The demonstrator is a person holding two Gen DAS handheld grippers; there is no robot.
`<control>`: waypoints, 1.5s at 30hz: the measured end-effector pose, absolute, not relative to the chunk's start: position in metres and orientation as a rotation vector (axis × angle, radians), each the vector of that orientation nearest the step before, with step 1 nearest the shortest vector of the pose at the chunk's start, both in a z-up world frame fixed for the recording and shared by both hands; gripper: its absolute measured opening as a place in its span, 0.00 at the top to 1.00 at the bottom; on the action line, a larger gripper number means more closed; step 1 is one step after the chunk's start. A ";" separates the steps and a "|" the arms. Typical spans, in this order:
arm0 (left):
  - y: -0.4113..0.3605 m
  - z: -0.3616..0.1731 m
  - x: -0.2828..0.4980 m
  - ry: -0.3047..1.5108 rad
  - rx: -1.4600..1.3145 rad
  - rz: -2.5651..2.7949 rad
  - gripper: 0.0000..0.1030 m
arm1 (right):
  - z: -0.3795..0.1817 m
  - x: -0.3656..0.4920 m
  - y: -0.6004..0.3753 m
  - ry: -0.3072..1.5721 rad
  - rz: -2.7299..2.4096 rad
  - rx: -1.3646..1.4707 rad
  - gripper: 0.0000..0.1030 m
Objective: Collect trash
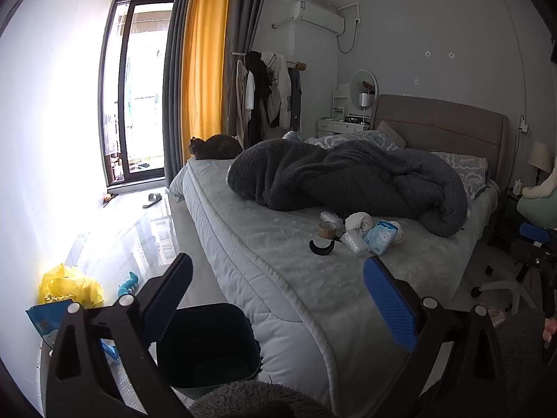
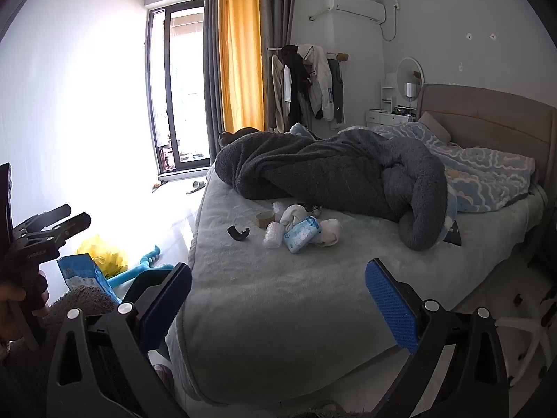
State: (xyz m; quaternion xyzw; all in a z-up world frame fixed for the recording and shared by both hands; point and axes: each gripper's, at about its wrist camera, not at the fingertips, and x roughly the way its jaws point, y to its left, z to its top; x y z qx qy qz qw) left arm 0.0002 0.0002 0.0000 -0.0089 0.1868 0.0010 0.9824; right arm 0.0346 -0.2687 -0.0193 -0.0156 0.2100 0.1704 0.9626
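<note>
Blue tissue pack [image 2: 302, 235], cardboard tape roll [image 2: 264, 219], black curved piece [image 2: 238, 234] and clear wrappers [image 2: 272, 238]: clustered mid-bed [image 2: 313, 296]. Dark bin [image 1: 209, 345]: floor, beside bed. Left gripper [image 1: 278, 299], right gripper [image 2: 278, 303]: both spread wide, empty.

My tongs' blue ribbed pads [image 1: 390, 308], a dark charcoal fleece blanket [image 1: 348, 174], a pale grey bedspread [image 2: 278, 296], a light blue tissue pack with white cartoon print [image 2: 302, 234], a crumpled yellow plastic bag [image 1: 71, 284], a yellow-and-grey curtain [image 1: 202, 59], a blue quilt with white cloud swirls [image 2: 487, 170]
</note>
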 end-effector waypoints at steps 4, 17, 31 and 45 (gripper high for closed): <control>0.000 0.000 0.000 0.374 -0.020 0.001 0.03 | -0.020 0.035 -0.268 0.424 0.345 -0.032 0.02; 0.000 0.000 0.000 0.377 -0.016 0.002 0.03 | -0.020 0.034 -0.268 0.428 0.344 -0.038 0.02; 0.000 0.000 0.000 0.378 -0.015 0.003 0.03 | -0.019 0.033 -0.266 0.428 0.344 -0.046 0.02; 0.000 0.000 0.000 0.378 -0.014 0.003 0.03 | -0.019 0.032 -0.265 0.428 0.343 -0.049 0.02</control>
